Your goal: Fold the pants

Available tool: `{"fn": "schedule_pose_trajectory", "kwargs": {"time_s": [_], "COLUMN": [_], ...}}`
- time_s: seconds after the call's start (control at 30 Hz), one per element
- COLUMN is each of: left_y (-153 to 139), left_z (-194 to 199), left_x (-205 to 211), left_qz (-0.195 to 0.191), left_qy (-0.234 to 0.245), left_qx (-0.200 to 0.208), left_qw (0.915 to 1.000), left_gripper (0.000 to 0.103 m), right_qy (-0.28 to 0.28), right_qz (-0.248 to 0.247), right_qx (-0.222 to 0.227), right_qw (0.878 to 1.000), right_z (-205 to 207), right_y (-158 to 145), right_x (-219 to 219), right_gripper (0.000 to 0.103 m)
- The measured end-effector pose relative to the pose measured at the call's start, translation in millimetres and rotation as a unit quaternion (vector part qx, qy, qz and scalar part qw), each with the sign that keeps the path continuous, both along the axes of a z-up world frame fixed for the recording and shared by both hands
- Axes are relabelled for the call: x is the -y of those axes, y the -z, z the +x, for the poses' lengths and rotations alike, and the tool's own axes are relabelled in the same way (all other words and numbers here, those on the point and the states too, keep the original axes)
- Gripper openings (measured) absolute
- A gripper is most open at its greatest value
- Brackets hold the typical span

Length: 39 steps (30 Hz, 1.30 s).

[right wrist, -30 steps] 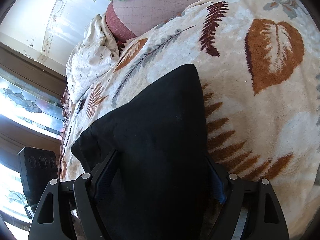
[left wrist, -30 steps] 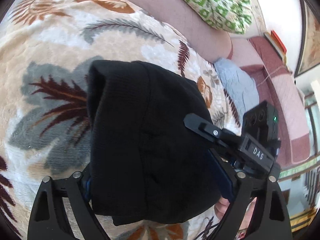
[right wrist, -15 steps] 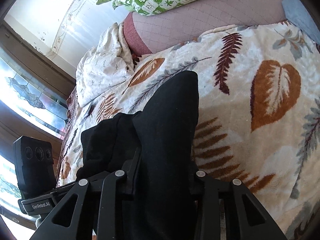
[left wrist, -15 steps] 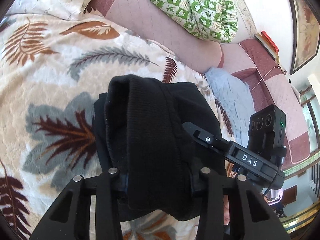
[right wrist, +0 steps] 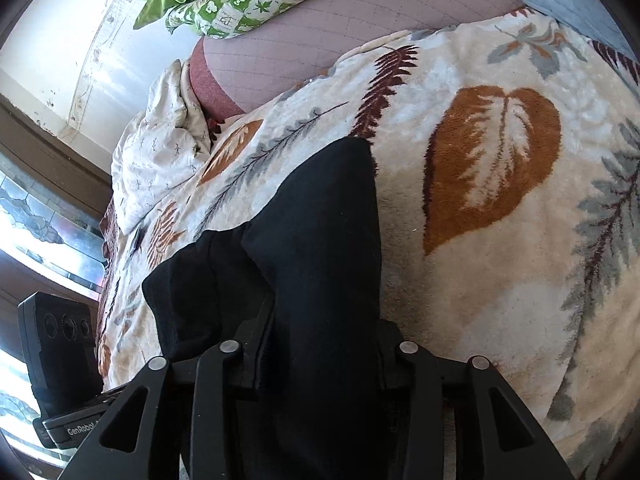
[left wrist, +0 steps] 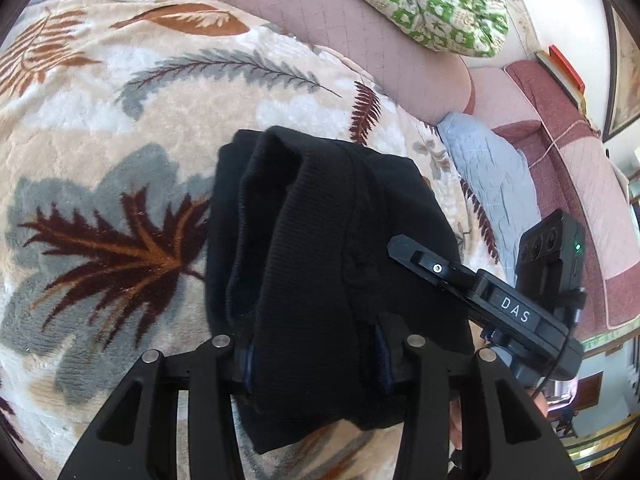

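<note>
The black pants lie as a folded bundle on a leaf-patterned fleece blanket. My left gripper is shut on the near edge of the pants, with thick fabric bunched between its fingers. My right gripper is shut on the other near part of the pants, and its fingertips are hidden by cloth. The right gripper's body also shows in the left wrist view, just right of the bundle. The left gripper's body shows at the lower left of the right wrist view.
A pink quilted sofa back runs behind the blanket, with a green checked cloth on top. A blue-grey quilted cloth lies at the right. A white crumpled sheet lies at the far left by a window.
Both grippers have closed from wide open onto the near edge of the pants and lifted it, bunching the flat fabric into a narrower, thicker fold.
</note>
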<state>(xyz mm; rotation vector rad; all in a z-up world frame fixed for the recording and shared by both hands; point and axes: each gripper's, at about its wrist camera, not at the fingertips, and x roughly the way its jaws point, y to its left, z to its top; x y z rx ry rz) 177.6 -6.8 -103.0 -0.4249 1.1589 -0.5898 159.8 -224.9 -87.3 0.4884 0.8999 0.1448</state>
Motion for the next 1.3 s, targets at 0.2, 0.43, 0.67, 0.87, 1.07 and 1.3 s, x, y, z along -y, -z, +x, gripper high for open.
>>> {"fn": "schedule_pose_trajectory", "kwargs": {"time_s": [0.2, 0.43, 0.67, 0.87, 1.07, 1.3], "left_y": [-0.6, 2.3, 17.8, 17.5, 10.9, -17.1], "left_z": [-3.2, -0.6, 10.2, 18.4, 14.0, 9.5], "left_x": [-35.1, -37.4, -21.2, 4.9, 3.1, -19.2], "left_qz": [-0.023, -0.035, -0.055, -0.045, -0.031, -0.047], "left_qy": [-0.039, -0.066, -0.035, -0.001, 0.023, 0.004], "left_qx": [-0.022, -0.032, -0.059, -0.034, -0.022, 0.001], "left_qw": [0.9988, 0.9967, 0.9961, 0.9984, 0.9990, 0.9989], "left_gripper": [0.062, 0.064, 0.074, 0.103, 0.038, 0.037], "right_qy": [0.011, 0.001, -0.003, -0.004, -0.037, -0.064], "right_qz": [0.001, -0.008, 0.032, 0.066, 0.065, 0.034], "right_qx": [0.001, -0.002, -0.021, -0.031, -0.024, 0.012], "right_qw": [1.000, 1.000, 0.999, 0.997, 0.997, 0.997], "right_z": [-10.5, -18.7, -7.0, 6.5, 6.2, 2.3], "right_y": [-4.7, -11.7, 2.8, 16.1, 7.1, -29.9], "right_x": [7.3, 5.1, 11.5, 15.2, 3.7, -28.7], "right_gripper": [0.065, 0.068, 0.072, 0.075, 0.043, 0.037]}}
